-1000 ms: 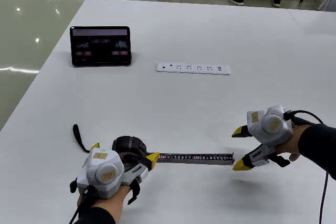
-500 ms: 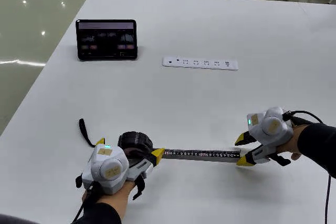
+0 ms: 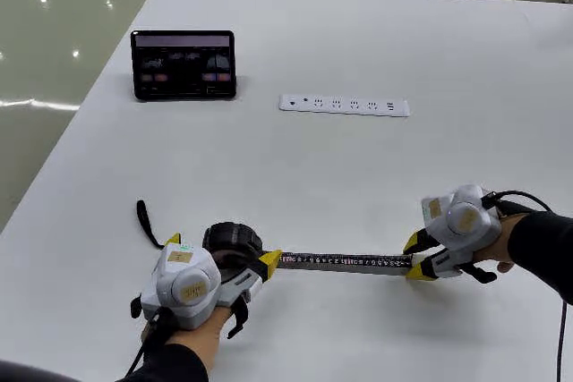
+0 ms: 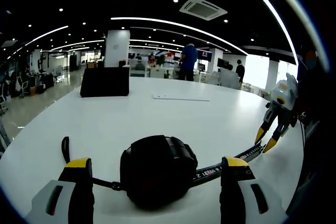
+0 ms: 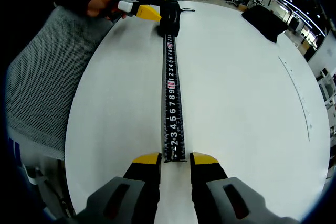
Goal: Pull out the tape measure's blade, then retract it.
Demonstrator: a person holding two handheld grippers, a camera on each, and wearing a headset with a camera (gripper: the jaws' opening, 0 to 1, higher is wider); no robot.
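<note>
right claw (image 5: pixel 173 157), jaws slightly parted, flanks the blade (image 5: pixel 172 93) tip; left claw (image 4: pixel 156 161), open, straddles the tape measure case (image 4: pixel 157 177); best to pinch squarely, pull straight.

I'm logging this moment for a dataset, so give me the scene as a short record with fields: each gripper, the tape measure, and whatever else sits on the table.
left gripper: open, jaws on either side of the tape measure case, gaps showing
right gripper: jaws close around the blade's end; contact unclear
blade: pulled out, lying flat on the table between the two grippers
elsewhere: tablet and power strip, farther back
</note>
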